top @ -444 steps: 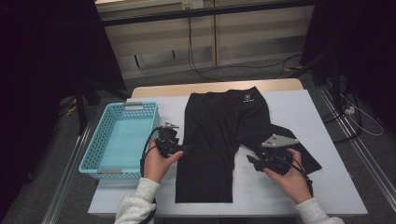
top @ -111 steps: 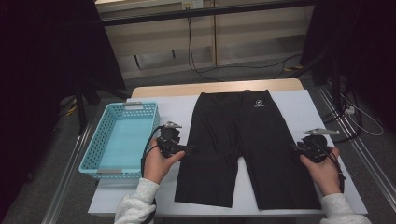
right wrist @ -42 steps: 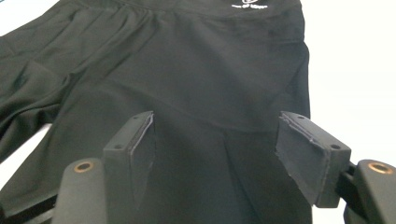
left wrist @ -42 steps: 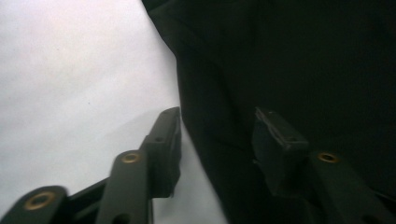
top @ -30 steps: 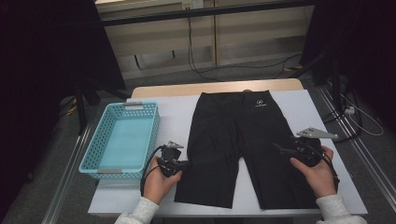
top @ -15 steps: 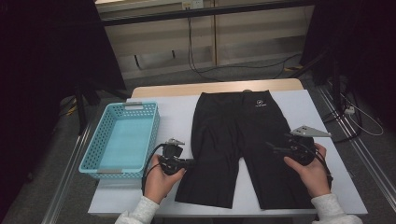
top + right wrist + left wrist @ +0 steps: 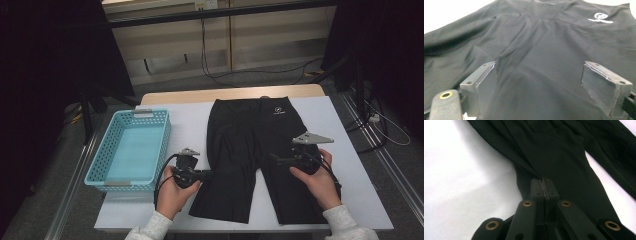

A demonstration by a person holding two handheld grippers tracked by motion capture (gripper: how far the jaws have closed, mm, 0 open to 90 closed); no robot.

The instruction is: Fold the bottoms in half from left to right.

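One pair of shorts [image 7: 260, 150] lay limp and light near the table's [image 7: 190, 120] front edge. Your left gripper [image 7: 544, 188] pinched its outer leg edge; your right gripper [image 7: 539, 82] hung agape over the other leg, whose hem looked the best hold.

left claw [image 7: 544, 187] clamped, right claw [image 7: 539, 85] agape

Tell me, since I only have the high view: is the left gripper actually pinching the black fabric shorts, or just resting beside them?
Observer: In the left gripper view, the left gripper has its jaws closed together on the edge of the black fabric shorts.
Operator: And the right gripper?
Observer: In the right gripper view, the right gripper has its jaws wide apart, with the fabric lying flat between them, not pinched.
Operator: Any wrinkles near the white logo?
Observer: Soft folds run down from the waistband; the white logo itself lies smooth.
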